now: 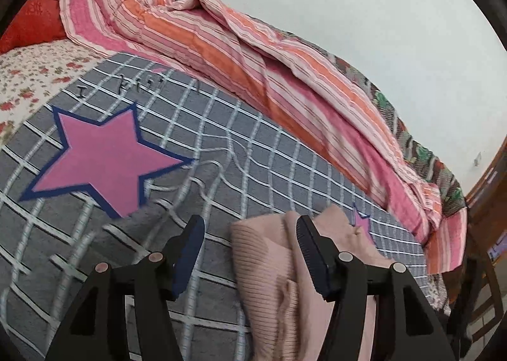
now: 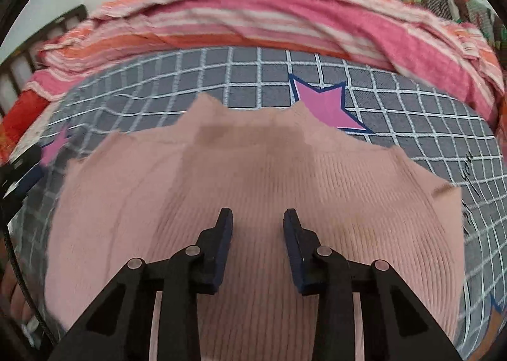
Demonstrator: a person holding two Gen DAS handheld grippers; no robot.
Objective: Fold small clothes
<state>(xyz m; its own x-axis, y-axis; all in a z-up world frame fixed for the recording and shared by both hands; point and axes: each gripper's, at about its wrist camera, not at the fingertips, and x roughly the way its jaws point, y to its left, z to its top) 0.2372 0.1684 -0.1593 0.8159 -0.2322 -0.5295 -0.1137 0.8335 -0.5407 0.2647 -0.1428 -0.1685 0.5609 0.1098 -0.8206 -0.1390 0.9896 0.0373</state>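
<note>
A pink ribbed knit garment (image 2: 253, 170) lies spread on the grey checked blanket (image 2: 259, 75), its far edge wavy. My right gripper (image 2: 258, 212) points down over the garment's middle. Its fingers stand a little apart, and only flat fabric shows in the gap. In the left wrist view, a bunched part of the same garment (image 1: 266, 266) lies between the fingers and wraps around the right finger (image 1: 312, 253). My left gripper (image 1: 250, 221) is wide open, with the left finger (image 1: 190, 247) over bare blanket. Neither gripper's pads pinch the cloth.
A striped pink and orange quilt (image 1: 253, 53) is heaped along the far side of the blanket. Large pink stars (image 1: 101, 161) mark the blanket. A floral sheet (image 1: 35, 75) and a red pillow (image 1: 31, 25) lie at the left. Wooden furniture (image 1: 488, 177) stands at the right.
</note>
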